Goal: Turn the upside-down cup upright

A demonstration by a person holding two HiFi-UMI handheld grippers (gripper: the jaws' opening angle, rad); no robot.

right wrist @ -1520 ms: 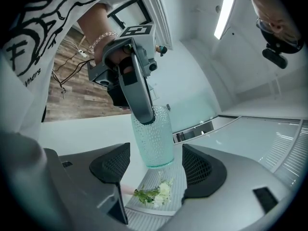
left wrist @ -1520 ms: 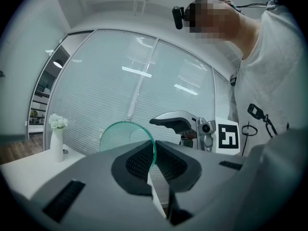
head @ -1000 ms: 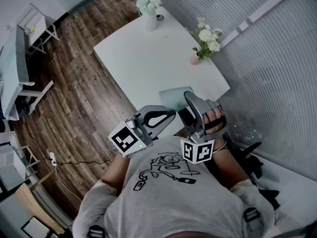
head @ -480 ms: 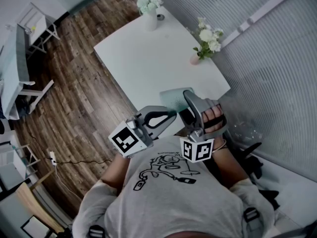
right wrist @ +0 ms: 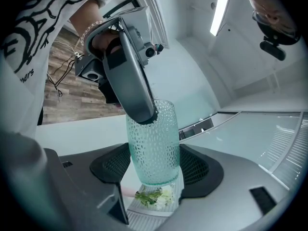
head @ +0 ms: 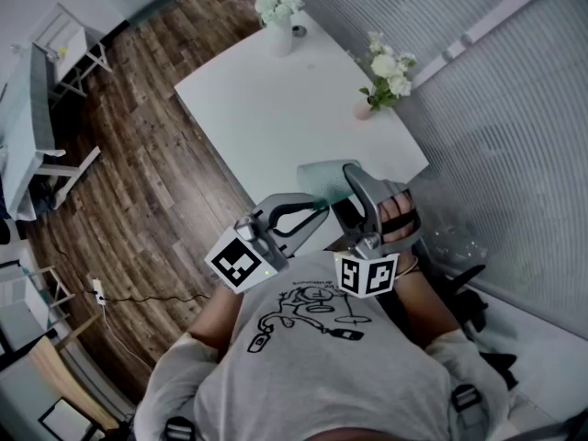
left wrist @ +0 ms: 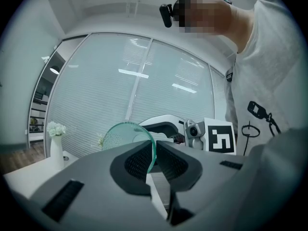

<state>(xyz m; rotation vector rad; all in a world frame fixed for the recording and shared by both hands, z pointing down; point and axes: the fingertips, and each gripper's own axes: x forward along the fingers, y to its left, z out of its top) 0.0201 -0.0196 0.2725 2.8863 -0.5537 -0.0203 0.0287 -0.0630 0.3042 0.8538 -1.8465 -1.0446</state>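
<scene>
left gripper [left wrist: 153,159]: pinching cup [left wrist: 126,137] rim, jaws just eased slightly apart | right gripper [right wrist: 155,166]: clamped on cup body | cup above table [head: 276,118] near edge | white vase [head: 278,39], pink vase [head: 361,110]: far edges, well apart

We see a white table [head: 276,127] standing on a brown wood floor [head: 156,182]. A white vase [head: 278,40] with white flowers stands on the table's far corner. A small dark thing [head: 297,32] sits just beside it. A little pink vase [head: 362,110] with white flowers stands near the right edge. A thin cord [head: 147,299] lies on the floor.
</scene>
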